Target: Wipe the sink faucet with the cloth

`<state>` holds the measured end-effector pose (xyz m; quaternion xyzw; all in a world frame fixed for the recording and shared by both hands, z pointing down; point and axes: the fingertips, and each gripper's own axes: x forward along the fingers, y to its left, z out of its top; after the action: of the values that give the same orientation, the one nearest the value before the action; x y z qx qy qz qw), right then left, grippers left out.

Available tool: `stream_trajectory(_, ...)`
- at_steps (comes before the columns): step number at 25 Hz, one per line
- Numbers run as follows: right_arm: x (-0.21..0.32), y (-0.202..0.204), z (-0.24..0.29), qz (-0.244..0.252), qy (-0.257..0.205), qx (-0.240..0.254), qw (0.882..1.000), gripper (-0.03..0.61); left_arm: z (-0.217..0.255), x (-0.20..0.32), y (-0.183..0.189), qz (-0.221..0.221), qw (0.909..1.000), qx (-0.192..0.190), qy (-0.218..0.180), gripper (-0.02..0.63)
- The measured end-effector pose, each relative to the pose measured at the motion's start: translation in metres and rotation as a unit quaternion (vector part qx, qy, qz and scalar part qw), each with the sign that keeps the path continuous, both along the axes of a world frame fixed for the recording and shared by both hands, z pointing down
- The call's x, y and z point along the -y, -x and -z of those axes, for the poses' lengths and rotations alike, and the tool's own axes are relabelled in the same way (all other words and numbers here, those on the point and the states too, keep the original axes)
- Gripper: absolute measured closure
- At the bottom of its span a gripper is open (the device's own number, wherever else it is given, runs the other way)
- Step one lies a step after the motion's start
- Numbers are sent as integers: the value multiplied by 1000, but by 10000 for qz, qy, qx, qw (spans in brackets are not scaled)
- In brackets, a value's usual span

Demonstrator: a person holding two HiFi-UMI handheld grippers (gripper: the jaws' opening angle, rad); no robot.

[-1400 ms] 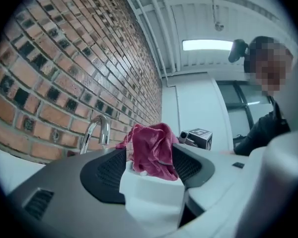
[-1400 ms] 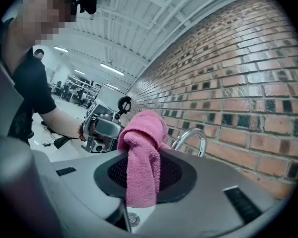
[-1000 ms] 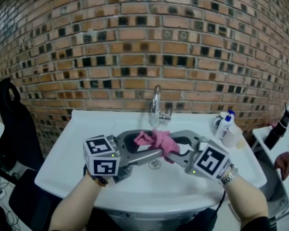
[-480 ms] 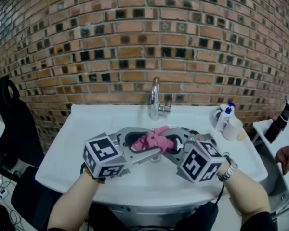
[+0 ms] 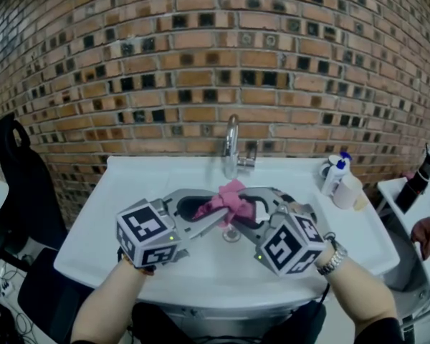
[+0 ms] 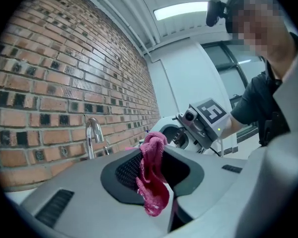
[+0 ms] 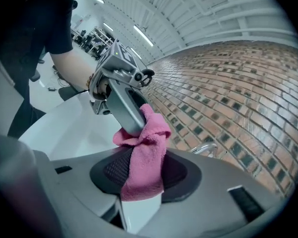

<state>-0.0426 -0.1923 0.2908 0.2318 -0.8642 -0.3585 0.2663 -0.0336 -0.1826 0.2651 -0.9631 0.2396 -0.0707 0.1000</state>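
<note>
Soft, even brightness from ceiling strip lights (image 6: 186, 10), shadows faint; fisheye bows the brick wall (image 5: 215, 63), corners black out, close foreground slightly blurred

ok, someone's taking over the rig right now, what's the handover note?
Left gripper: jaws have just been closing, now pinching the cloth.
Right gripper: jaws have just been opening, loose around the same cloth.
Both are over the sink, short of the faucet.
Done: cloth is up off the sink.
To do: pull the right gripper clear, wipe the faucet.
</note>
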Motion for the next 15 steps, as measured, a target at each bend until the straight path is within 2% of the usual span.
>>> stream_trajectory(6,7,-3,23,-110,263,1055,9940,383,22,6,13,313,9988,-307,-229,522)
stream_trajectory(11,16,-16,40,-235,691,2081,9754,383,40,16,22,558,9962,-522,-406,522)
stream_trajectory(15,24,-25,53,-348,796,2527,9636,383,58,29,29,885,9921,-709,-536,522)
